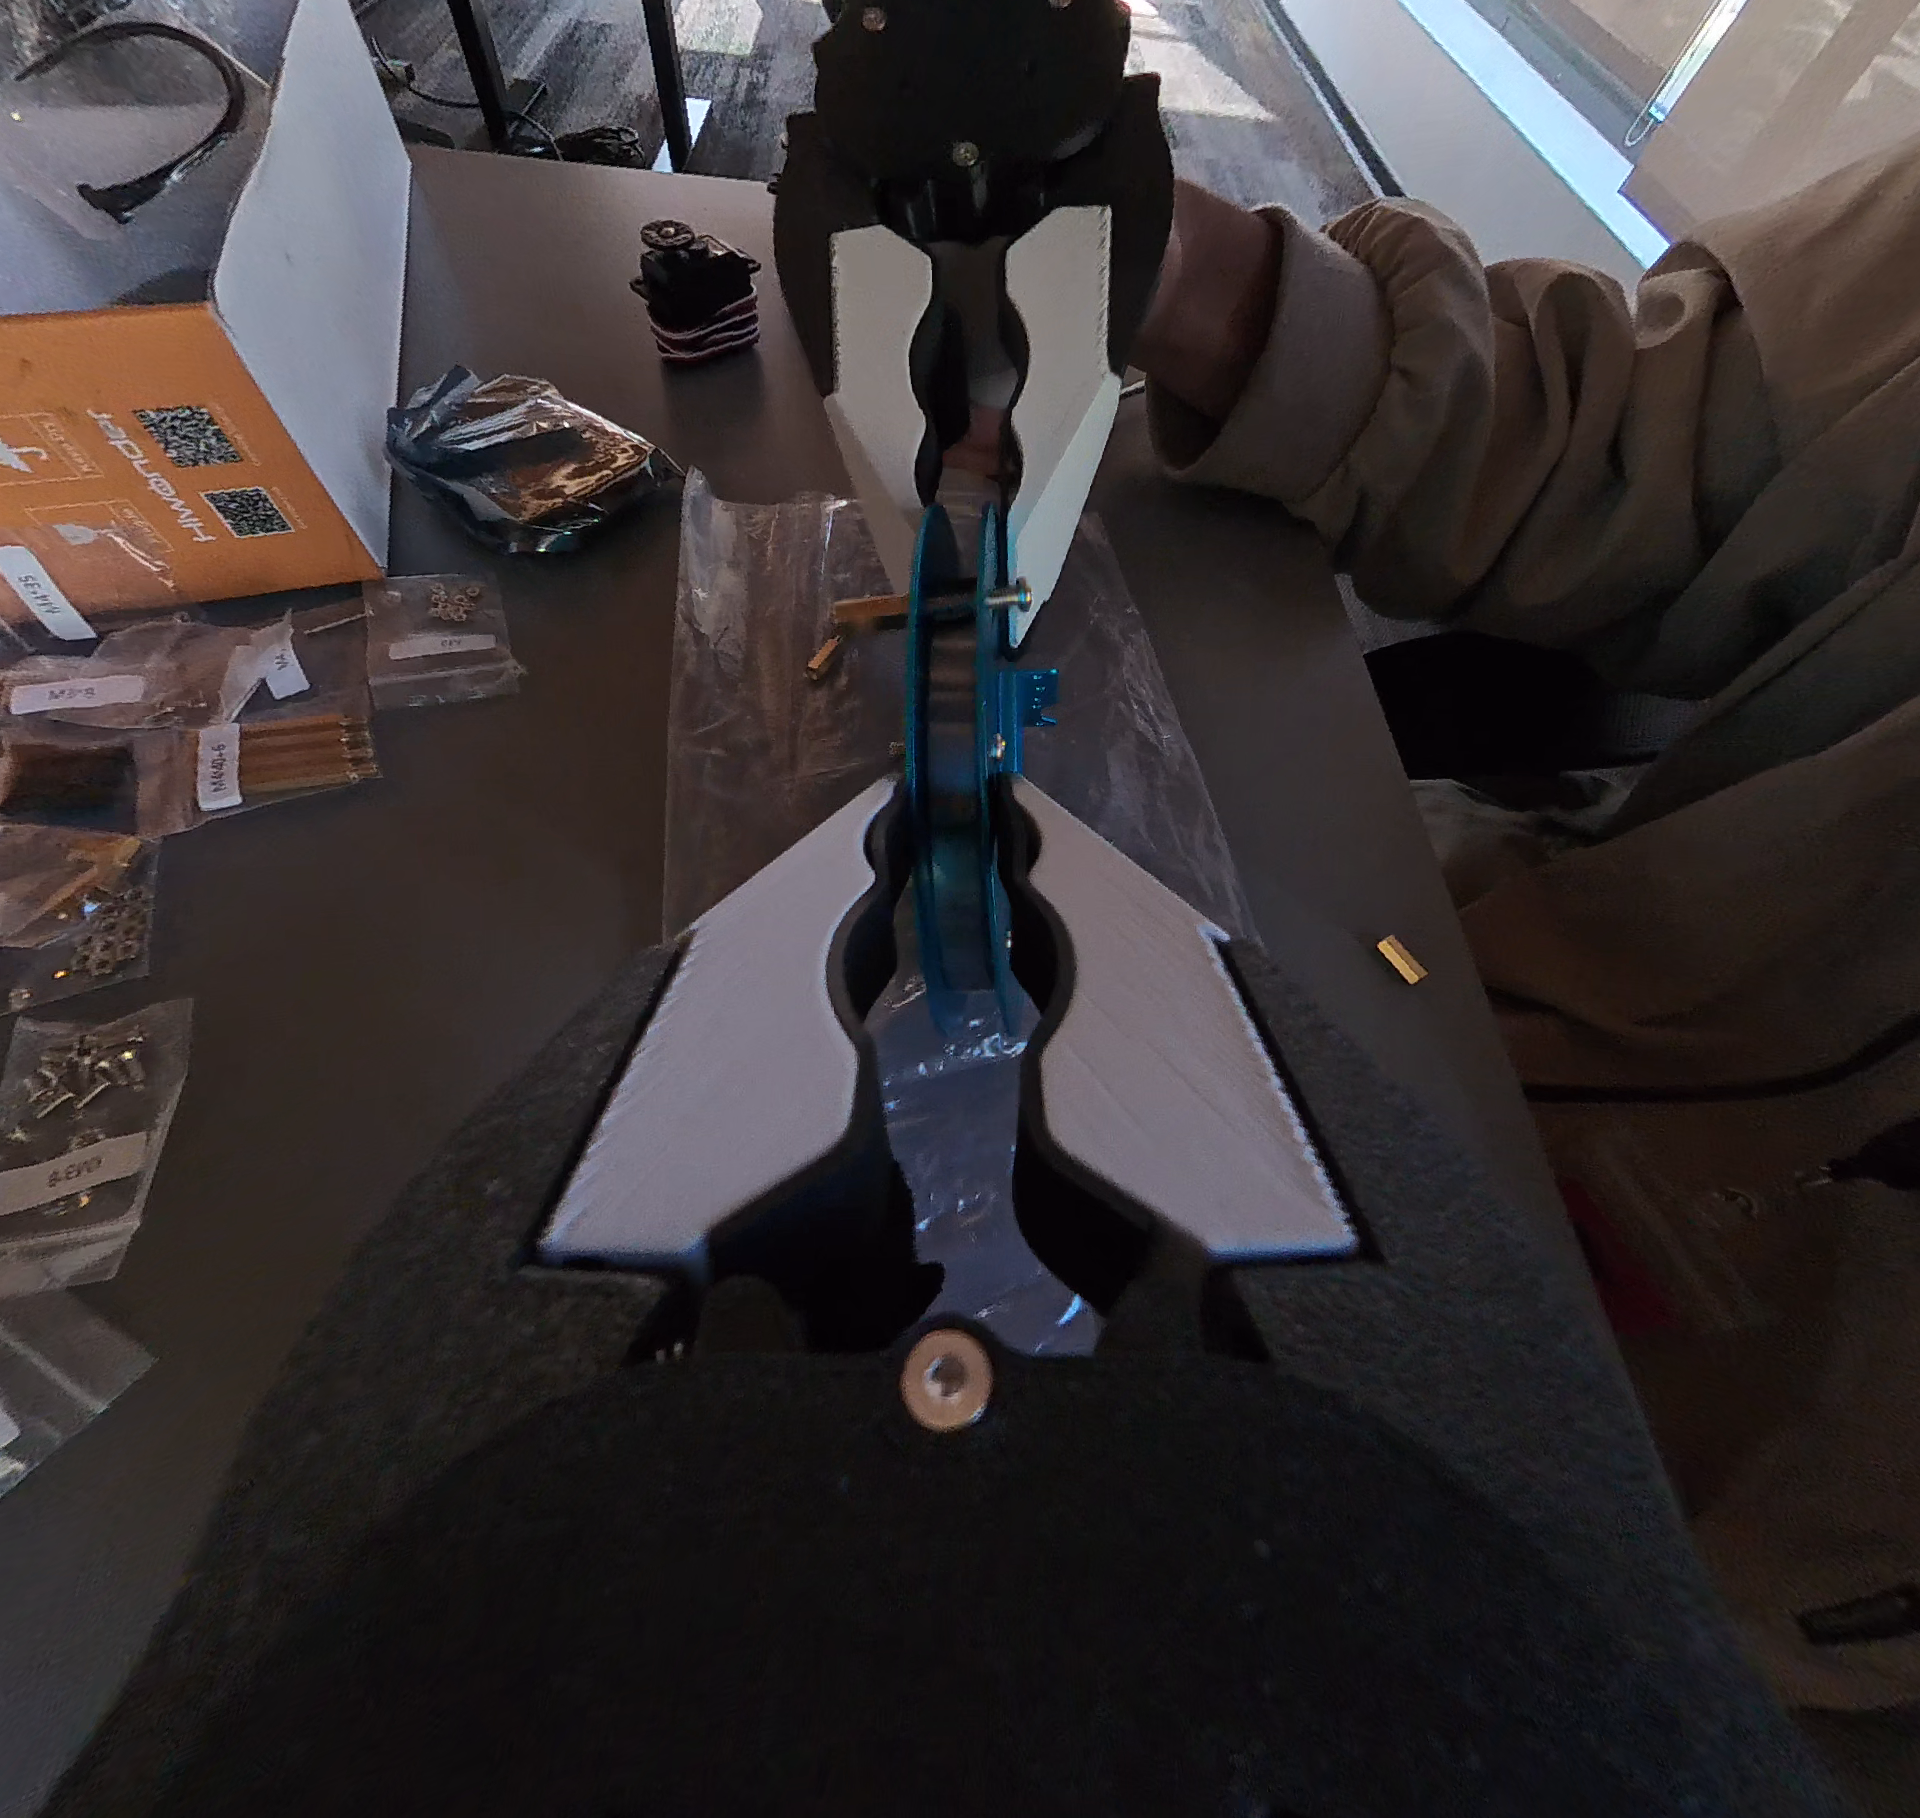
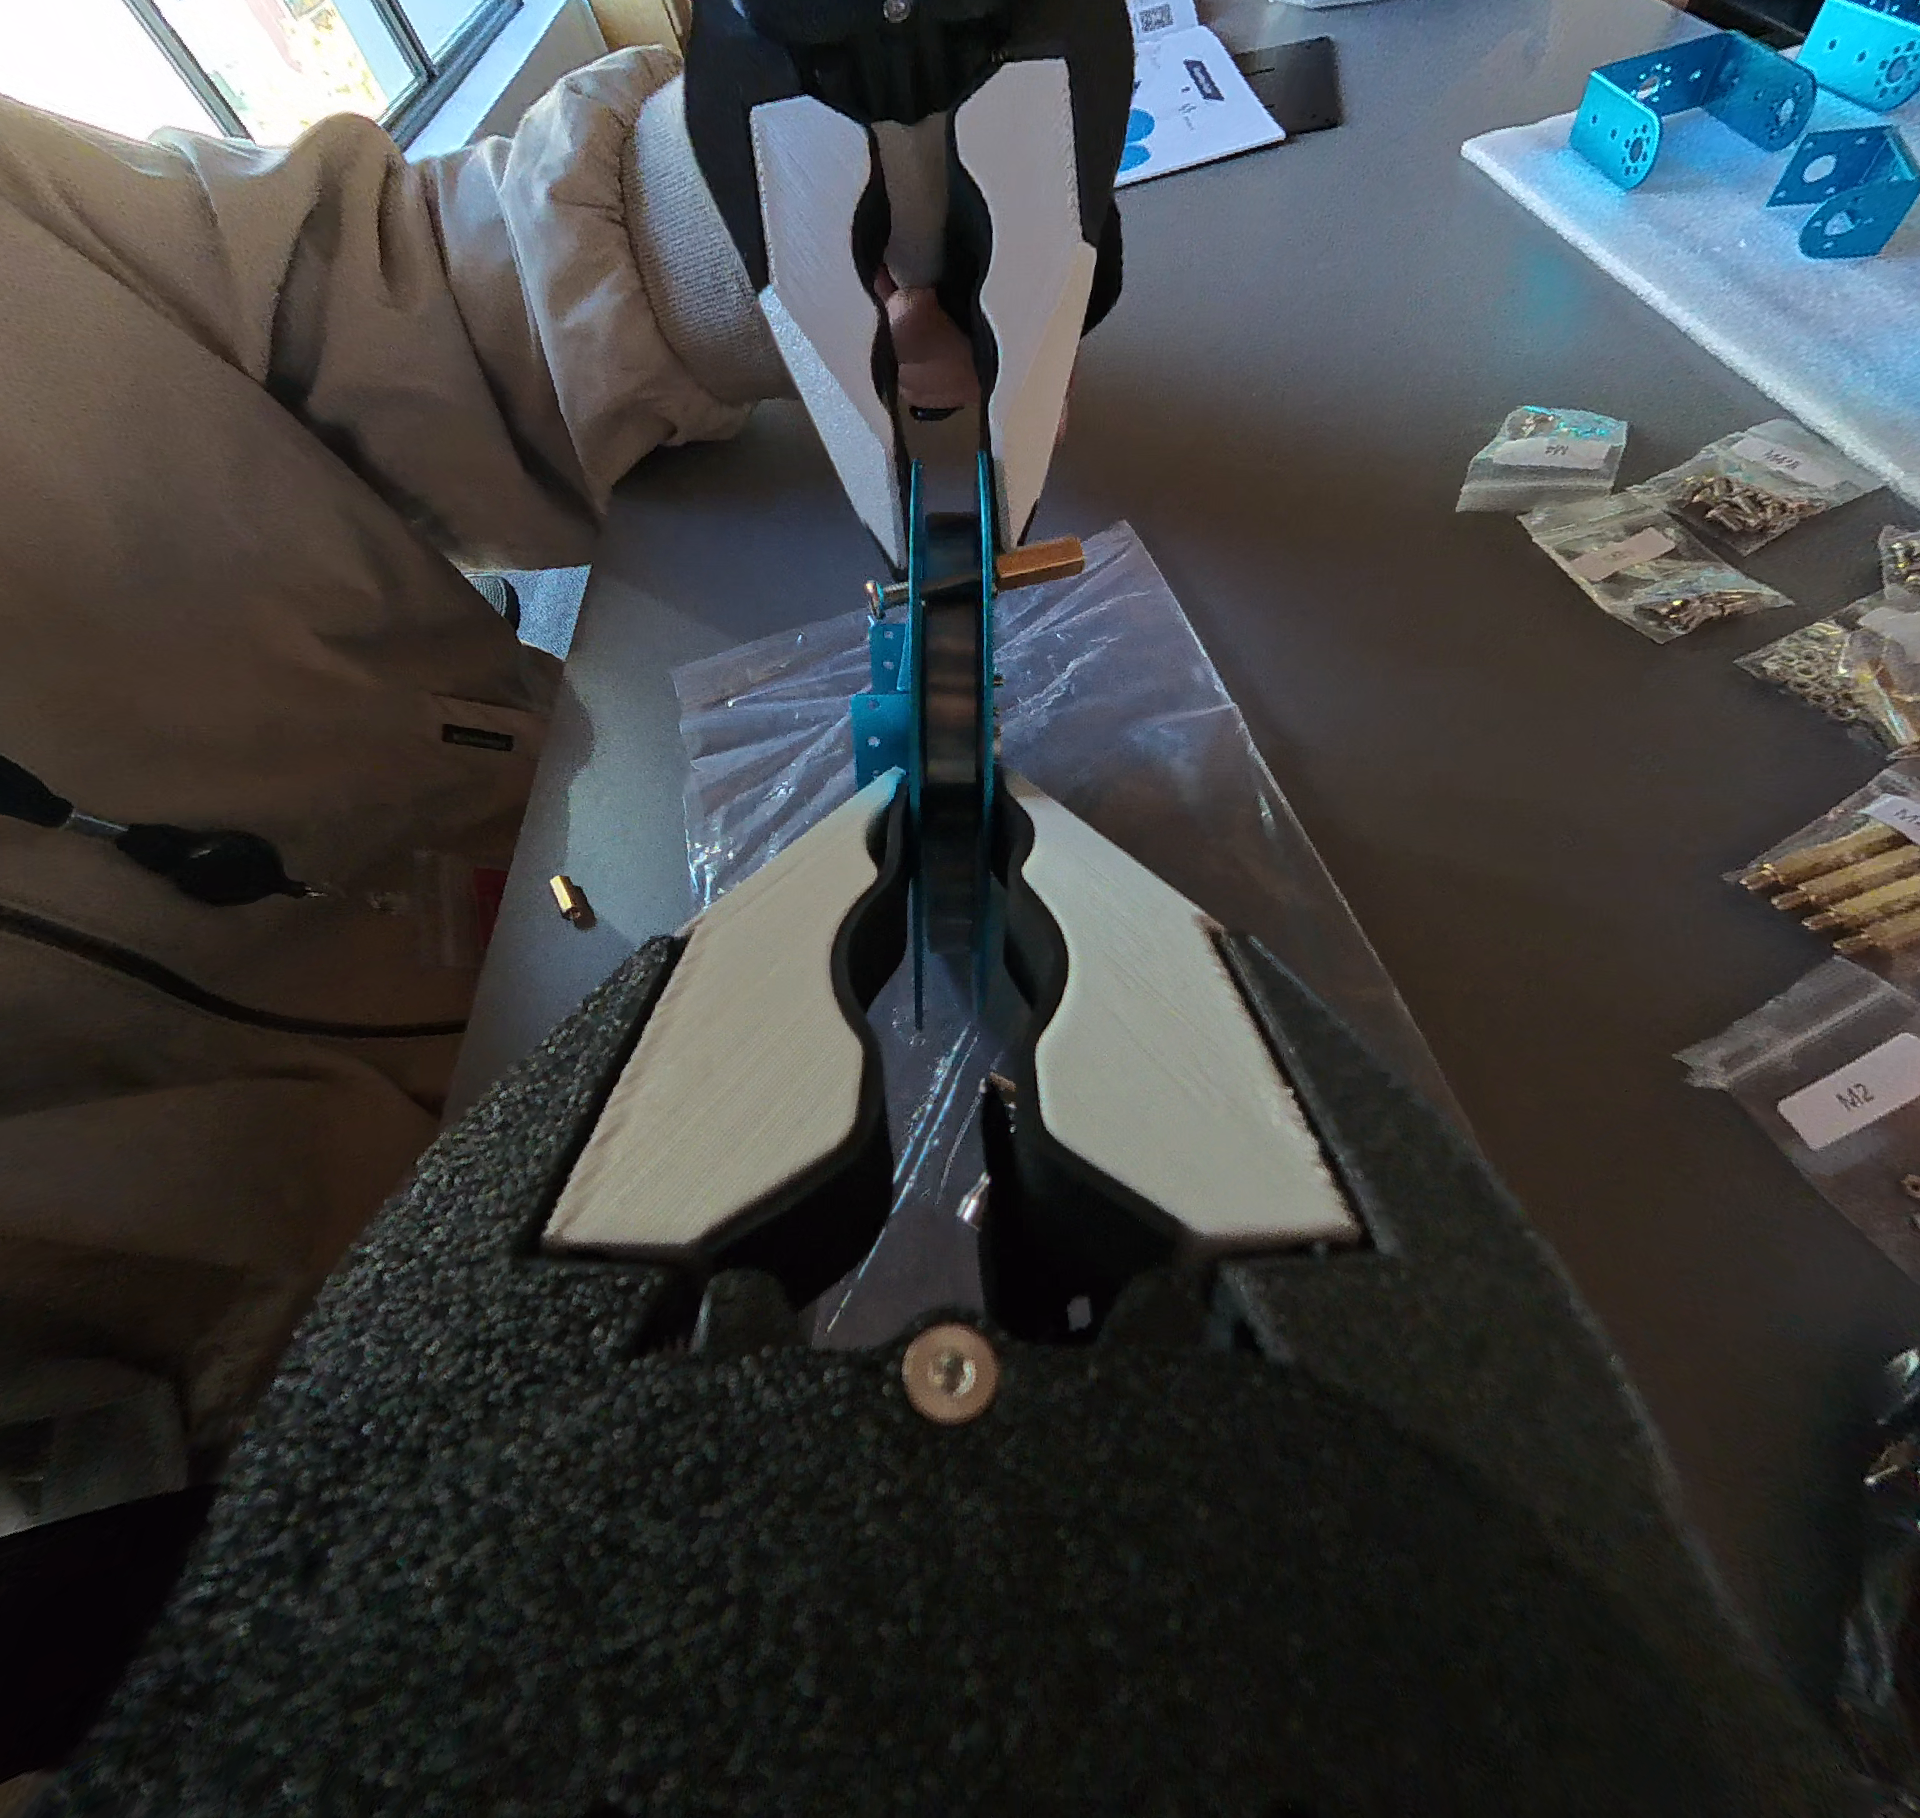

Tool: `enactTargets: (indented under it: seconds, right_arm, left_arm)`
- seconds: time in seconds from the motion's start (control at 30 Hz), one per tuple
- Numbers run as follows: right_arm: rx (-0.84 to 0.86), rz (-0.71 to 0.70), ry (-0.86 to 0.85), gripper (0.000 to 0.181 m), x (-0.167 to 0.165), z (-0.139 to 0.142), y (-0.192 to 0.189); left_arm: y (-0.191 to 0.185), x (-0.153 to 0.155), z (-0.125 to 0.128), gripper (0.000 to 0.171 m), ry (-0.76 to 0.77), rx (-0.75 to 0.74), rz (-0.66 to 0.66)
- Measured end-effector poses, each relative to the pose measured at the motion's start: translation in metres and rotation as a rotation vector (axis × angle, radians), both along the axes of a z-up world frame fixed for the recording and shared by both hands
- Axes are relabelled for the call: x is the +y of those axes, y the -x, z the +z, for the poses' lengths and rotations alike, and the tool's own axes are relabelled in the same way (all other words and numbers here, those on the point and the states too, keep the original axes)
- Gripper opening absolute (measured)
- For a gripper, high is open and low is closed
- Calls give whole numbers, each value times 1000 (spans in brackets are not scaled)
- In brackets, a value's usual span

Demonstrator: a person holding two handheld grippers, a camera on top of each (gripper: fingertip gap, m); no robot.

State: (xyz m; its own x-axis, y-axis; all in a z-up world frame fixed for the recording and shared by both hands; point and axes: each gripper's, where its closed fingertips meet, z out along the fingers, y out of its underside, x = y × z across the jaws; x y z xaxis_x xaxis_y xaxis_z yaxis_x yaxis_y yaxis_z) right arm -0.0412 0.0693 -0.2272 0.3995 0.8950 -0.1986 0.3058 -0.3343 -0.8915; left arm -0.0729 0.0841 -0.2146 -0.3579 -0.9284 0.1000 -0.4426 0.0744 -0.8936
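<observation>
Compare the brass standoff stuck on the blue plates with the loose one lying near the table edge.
The mounted brass standoff sticks out sideways from the blue plate assembly, held off the table by both grippers; the loose brass standoff lies on the bare grey table, apart from the clear plastic bag. The mounted one looks longer. Both are brass-coloured.

Left gripper (image 1: 954, 812) and right gripper (image 2: 951, 812) face tip-to-tip; both jaws nearly closed.

Printed labels on parts bags (image 2: 1855, 1093), orange box (image 1: 177, 459), far tongs (image 1: 961, 521).
</observation>
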Motion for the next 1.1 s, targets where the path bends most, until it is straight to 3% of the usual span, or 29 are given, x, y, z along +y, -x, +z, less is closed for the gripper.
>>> enactTargets:
  seconds: [0.4, 0.53, 0.63, 0.77, 1.1]
  right_arm:
    - [7, 6, 2, 14, -4, -1, 4]
    - [-40, -25, -41, 14, 2, 0, 6]
    - [-16, -23, -49, 22, 2, 8, 9]
    - [49, -35, -70, 16, 4, 25, 9]
    - [21, -51, -33, 13, 3, 15, 0]
  left_arm:
    - [16, -1, -8, 13, 3, -66, -46]
    - [12, 7, 0, 17, -32, -83, 24]
    - [9, 2, 5, 14, -20, -75, 4]
    - [7, -1, 6, 13, -22, -83, -2]
    - [13, 5, 3, 13, 48, -110, -5]
